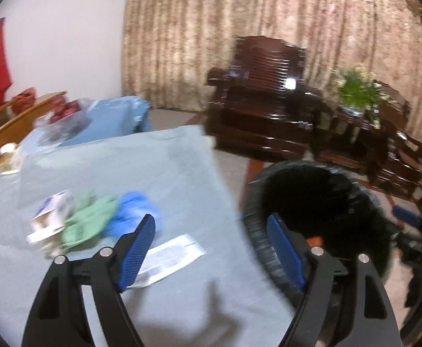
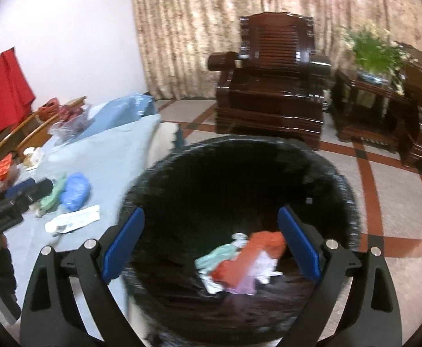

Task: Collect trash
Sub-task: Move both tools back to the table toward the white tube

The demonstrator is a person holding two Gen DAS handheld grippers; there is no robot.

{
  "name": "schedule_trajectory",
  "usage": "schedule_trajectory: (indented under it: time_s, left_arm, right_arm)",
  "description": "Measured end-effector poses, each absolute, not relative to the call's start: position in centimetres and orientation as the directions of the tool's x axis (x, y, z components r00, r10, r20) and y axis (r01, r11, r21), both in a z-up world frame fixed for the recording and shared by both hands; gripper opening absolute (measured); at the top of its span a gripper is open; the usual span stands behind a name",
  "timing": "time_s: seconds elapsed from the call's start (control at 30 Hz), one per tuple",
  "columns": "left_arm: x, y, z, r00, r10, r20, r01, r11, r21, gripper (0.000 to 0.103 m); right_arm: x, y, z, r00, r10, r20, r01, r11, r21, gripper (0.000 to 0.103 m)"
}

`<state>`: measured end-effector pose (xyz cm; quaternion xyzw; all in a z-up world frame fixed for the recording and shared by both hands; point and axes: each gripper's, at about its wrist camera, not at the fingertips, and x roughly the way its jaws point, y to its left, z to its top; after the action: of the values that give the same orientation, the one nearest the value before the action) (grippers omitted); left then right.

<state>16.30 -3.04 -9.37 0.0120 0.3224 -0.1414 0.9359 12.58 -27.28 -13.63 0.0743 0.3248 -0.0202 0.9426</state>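
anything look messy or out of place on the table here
Yes: loose litter lies on the grey-blue tablecloth: a crumpled blue wad, a green scrap beside it, and a flat white wrapper in front. The black bin already holds scraps. Nothing looks spilled or broken.

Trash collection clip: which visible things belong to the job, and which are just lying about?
Belongs to the job:
black bin, with scraps already inside
blue wad
green wad
white slip
small carton
left gripper and right gripper, both open and empty

Just lying about:
wooden armchair
potted plant
red cloth
curtain
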Motion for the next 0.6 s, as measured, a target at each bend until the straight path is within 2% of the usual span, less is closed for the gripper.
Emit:
schedule_trajectory:
  time_s: [0.17, 0.4, 0.6]
  left_arm:
    - [16.1, 2.3, -11.5, 0.752, -0.154, -0.641, 0.169, 0.985, -0.037, 0.078]
    - [15.5, 7.8, -13.1, 0.749, -0.083, -0.657, 0.068, 0.997, -0.049, 0.077]
    - [16.1, 9.3, -15.6, 0.691, -0.127, -0.712, 0.069, 0.992, -0.110, 0.059]
  right_arm:
    - [13.5, -23.3, -13.0, 0.794, 0.094, -0.600, 0.000, 0.988, 0.154, 0.091]
    - [14.6, -17.0, -12.5, 0.780, 0.204, -0.591, -0.136, 0.978, 0.158, 0.091]
    - [15.4, -13.6, -12.8, 0.758, 0.239, -0.607, -0.196, 0.971, 0.138, 0.091]
